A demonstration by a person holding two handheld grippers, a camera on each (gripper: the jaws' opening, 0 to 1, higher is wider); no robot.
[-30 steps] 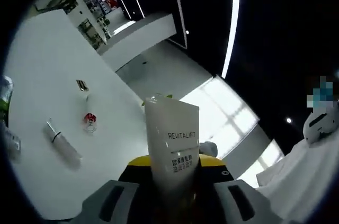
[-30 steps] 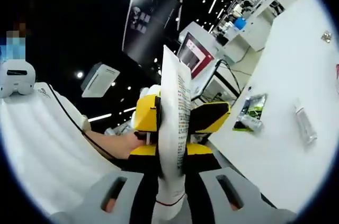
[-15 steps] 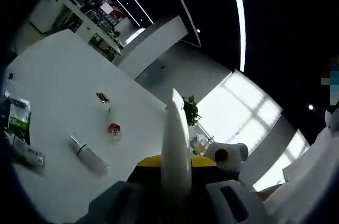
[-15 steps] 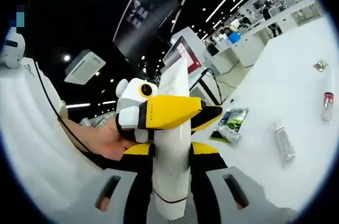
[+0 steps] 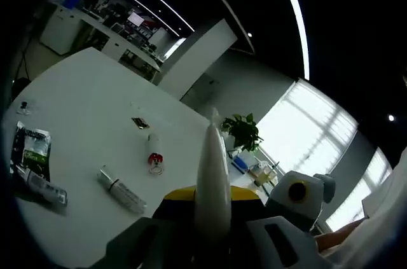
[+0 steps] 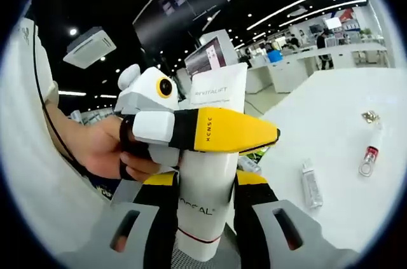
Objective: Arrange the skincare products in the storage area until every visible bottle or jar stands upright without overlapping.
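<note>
A white REVITALIFT tube (image 6: 213, 173) is held in the air between both grippers, off the white table (image 6: 331, 218). My right gripper (image 6: 206, 186) is shut on its lower part, a yellow pad on each side. My left gripper (image 6: 216, 130), held by a hand (image 6: 102, 151), is clamped across the tube's upper part. In the left gripper view the tube (image 5: 212, 180) shows edge-on, and my left gripper (image 5: 210, 218) is shut on it. Part of the right gripper (image 5: 296, 193) sits to the right.
On the table (image 5: 82, 110) lie a red-capped vial (image 5: 154, 159), a clear tube (image 5: 121, 189), a small packet (image 5: 140, 123), a green sachet (image 5: 28, 148) and another tube (image 5: 44, 186). The vial (image 6: 369, 154) and clear tube (image 6: 310, 183) also lie at the right of the right gripper view.
Both hands have rolled with the tube. It went from face-on to edge-on in the left gripper view, and from edge-on to face-on in the right one. Both grips held.
</note>
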